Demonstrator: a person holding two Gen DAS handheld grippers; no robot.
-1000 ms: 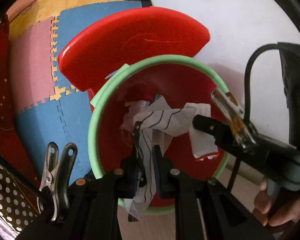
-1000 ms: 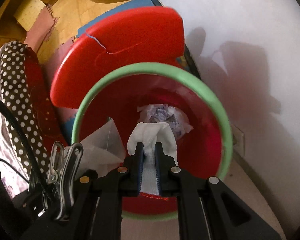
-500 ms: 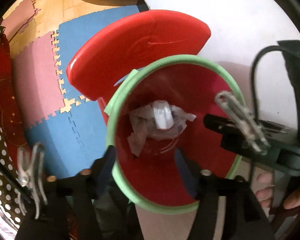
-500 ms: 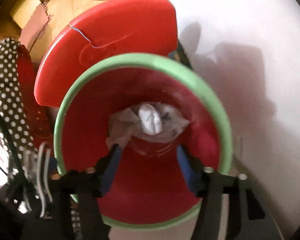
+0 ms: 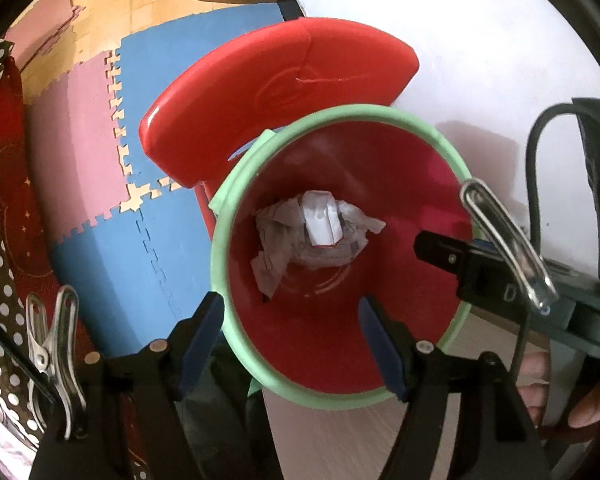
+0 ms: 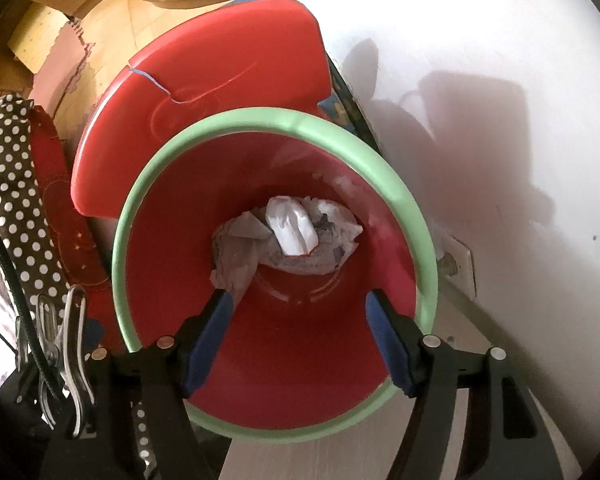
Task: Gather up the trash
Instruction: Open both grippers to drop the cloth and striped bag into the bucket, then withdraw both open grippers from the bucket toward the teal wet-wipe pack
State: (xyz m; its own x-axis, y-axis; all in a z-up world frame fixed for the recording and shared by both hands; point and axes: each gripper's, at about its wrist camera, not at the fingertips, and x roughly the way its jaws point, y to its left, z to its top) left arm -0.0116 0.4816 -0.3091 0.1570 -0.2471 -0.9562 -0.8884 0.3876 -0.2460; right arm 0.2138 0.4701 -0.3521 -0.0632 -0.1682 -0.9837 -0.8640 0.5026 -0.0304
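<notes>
Bright daylight, wall shadows, fisheye-warped edges

A red trash bin [image 5: 400, 168] with a pale green rim is seen from above, its red lid [image 5: 268, 92] swung open and standing up behind the opening. At the bottom of the bin, beyond and between the spread jaws and clear of them, crumpled white paper [image 5: 316, 236] is piled. A folded white piece [image 6: 290, 228] with a red edge is laid on top of the heap.
</notes>
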